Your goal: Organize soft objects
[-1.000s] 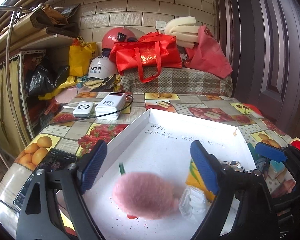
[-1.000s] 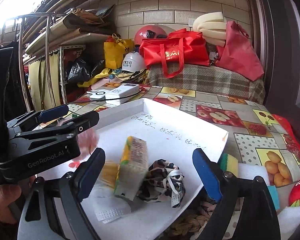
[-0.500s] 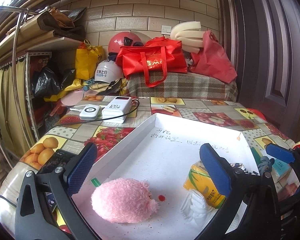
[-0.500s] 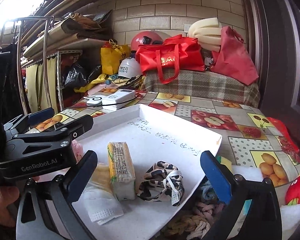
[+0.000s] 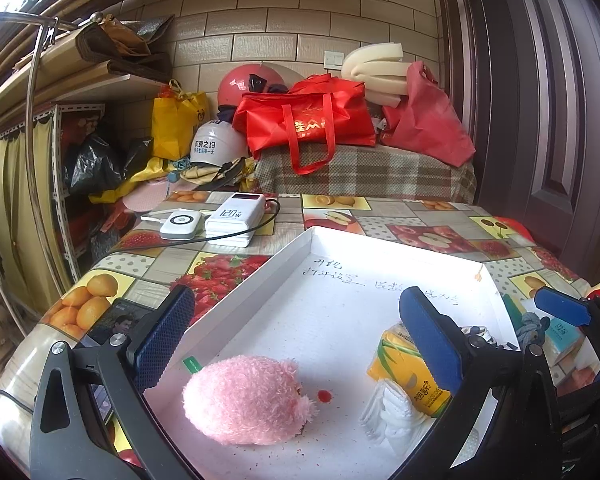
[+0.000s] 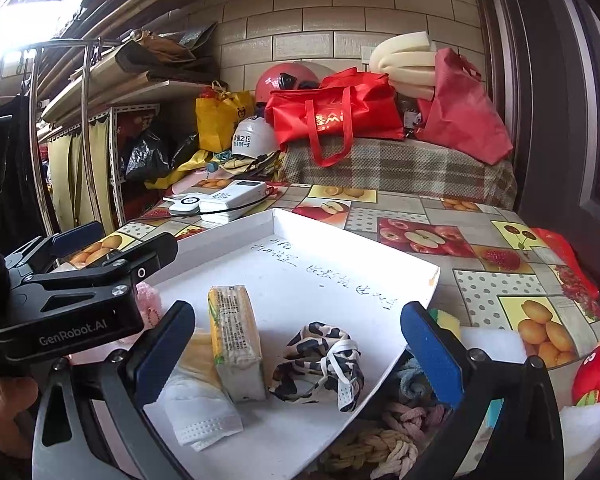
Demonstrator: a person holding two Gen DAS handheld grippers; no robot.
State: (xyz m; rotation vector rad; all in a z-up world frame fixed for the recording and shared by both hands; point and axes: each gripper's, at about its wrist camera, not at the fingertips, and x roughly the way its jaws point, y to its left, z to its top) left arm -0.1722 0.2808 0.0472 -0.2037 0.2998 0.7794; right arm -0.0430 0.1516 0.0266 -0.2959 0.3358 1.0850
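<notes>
Both claws are released and grasp nothing. The right claw [image 6: 296,354], jaws just opened, frames the tissue pack [image 6: 236,344] and leopard-print cloth [image 6: 320,364] in the white tray [image 6: 340,256]. Next, reach for the braided rope [image 6: 380,444] on the counter [image 6: 480,216] beside it, pinching the bulk.

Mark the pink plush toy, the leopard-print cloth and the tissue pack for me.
pink plush toy [image 5: 244,400], left wrist view, middle of its furry body.
leopard-print cloth [image 6: 314,360], right wrist view, centre of the bundle.
tissue pack [image 6: 236,344], right wrist view, printed top face.
</notes>
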